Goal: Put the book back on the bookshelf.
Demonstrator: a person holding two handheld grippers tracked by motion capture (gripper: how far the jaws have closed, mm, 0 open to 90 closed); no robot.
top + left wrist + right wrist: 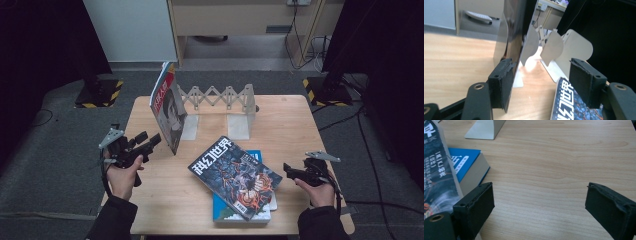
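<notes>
Reaching in from the table's near-left edge, the left hand aimed the left gripper at the upright magazine, its jaws spread wide and holding nothing, one pad just beside the cover's lower edge. That magazine stood leaning in the expanding book rack. The right gripper, jaws also spread and empty, hovered beside the dark magazine lying on the blue book.

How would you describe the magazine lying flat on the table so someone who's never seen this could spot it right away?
Start at the wooden table and look at its near half, between the two grippers. There the dark magazine lies skewed on top of a blue book. Unlike the red-topped magazine standing upright by the metal book rack, it lies flat, with large white characters on a dark cover.
</notes>
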